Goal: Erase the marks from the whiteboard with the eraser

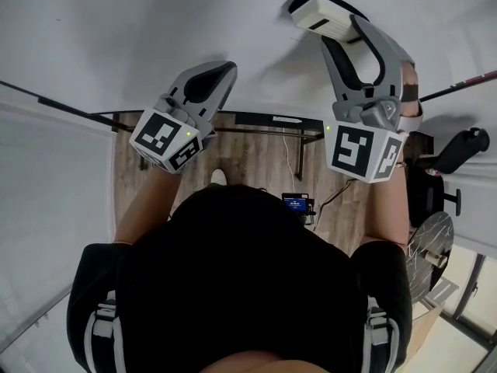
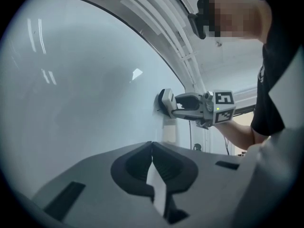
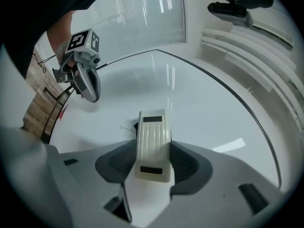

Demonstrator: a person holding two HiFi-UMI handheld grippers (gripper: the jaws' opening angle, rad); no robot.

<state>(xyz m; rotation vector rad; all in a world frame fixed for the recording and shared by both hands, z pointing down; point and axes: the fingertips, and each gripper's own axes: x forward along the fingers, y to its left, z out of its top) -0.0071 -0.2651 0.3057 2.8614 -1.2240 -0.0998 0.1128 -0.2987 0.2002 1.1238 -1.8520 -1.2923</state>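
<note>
1. glossy white whiteboard [image 1: 116, 37]: fills the upper part of the head view.
2. cream rectangular plastic eraser with a ribbed back [image 3: 153, 132]: lies lengthwise between the jaws of the right gripper [image 3: 153, 145], its dark felt face against the board.
3. right gripper jaws: closed on the two long sides of the eraser.
4. thin dark scribble mark [image 3: 124, 127]: sits on the board just left of the eraser's far end.
5. left gripper [image 2: 152, 148]: jaws pressed together with nothing between them; held close to the board, well apart from the eraser; contact with the board cannot be told.
</note>
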